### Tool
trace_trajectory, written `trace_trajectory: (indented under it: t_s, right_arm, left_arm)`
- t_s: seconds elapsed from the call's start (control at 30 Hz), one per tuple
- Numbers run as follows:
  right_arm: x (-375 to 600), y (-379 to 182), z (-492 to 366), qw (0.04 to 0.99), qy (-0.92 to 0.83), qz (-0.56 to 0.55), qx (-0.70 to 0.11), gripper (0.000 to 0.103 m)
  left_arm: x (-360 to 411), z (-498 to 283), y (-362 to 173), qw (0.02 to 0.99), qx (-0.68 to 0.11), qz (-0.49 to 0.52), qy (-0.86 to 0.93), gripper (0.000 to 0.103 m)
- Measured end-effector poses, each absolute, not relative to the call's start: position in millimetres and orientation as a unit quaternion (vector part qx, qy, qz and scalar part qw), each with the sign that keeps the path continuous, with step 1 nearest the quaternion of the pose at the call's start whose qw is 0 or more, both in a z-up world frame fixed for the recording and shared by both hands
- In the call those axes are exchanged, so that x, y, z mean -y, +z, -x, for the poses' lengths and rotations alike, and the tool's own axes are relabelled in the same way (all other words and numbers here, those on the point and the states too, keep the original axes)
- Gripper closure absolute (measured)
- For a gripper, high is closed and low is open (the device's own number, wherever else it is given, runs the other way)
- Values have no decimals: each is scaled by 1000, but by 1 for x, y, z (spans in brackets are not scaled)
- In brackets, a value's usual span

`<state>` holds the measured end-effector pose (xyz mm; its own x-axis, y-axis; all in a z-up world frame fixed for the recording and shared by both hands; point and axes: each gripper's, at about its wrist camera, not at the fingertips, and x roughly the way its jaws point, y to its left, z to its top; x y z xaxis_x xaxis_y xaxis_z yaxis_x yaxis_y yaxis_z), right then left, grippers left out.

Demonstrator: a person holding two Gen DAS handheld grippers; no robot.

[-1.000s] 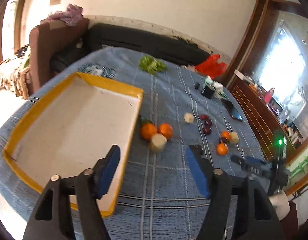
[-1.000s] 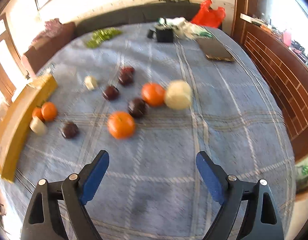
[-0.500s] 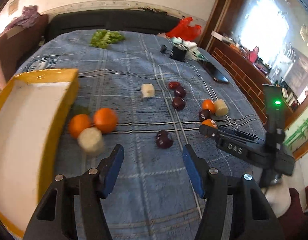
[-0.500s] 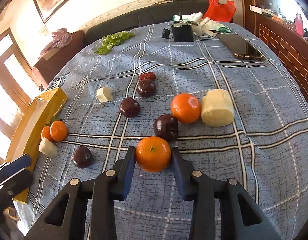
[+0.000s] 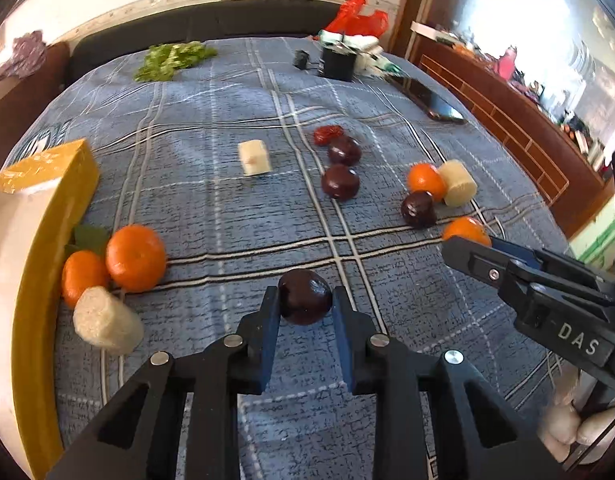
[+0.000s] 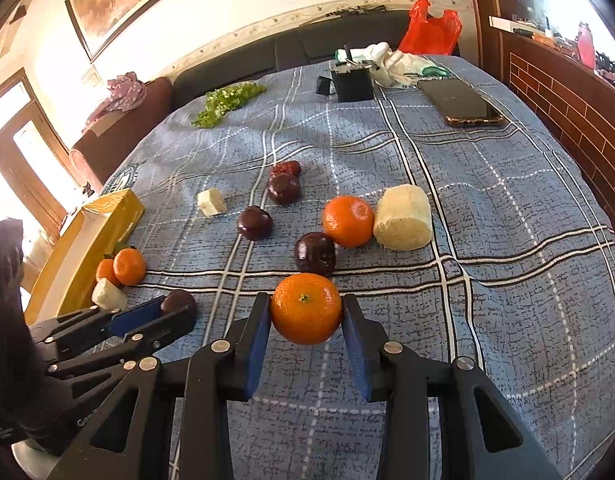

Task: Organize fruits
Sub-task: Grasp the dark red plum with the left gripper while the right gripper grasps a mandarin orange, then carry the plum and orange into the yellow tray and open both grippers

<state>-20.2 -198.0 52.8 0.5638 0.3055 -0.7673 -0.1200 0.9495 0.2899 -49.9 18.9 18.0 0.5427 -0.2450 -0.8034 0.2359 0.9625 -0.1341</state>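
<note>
While your left gripper (image 5: 305, 314) pinched a dark plum (image 5: 304, 296) against the blue plaid cloth (image 5: 227, 208), your right gripper (image 6: 306, 330) pinched an orange (image 6: 306, 308). At nine o'clock in the left view, the yellow tray (image 5: 47, 240) showed a bare white floor where visible. You had four oranges, four plums, three pale cut chunks and one red date (image 5: 328, 134) at twelve o'clock.
</note>
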Motion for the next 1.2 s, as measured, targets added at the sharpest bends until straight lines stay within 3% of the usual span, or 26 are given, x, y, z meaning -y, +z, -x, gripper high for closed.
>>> trace_trajectory:
  t_s: [0.2,0.5,0.73,1.03,1.1,1.2]
  right_arm:
    - [179,74,33,885,138,-85,-437,64]
    - [98,121,58,882,231,-39,-409,64]
    - [-21,125,65,826,361,-34,-433,63]
    - [-142,76,79,775,408,48,-480,63]
    - [-153,67,81,771,406,59,-487,63]
    - [-158,62,85,772,404,66,-487,62]
  left_arm:
    - [-64,80,57,900,-418,58,-110,78]
    - [-200,149,109,926,-362,96,43,78]
    - [-294,170,89,903,-385,116,153,77]
    - [-335,173,61,883,-405,150,181,77]
    - [-337,173,61,883,-404,153,183,75]
    - [-341,180,64,883,-395,169,188,54]
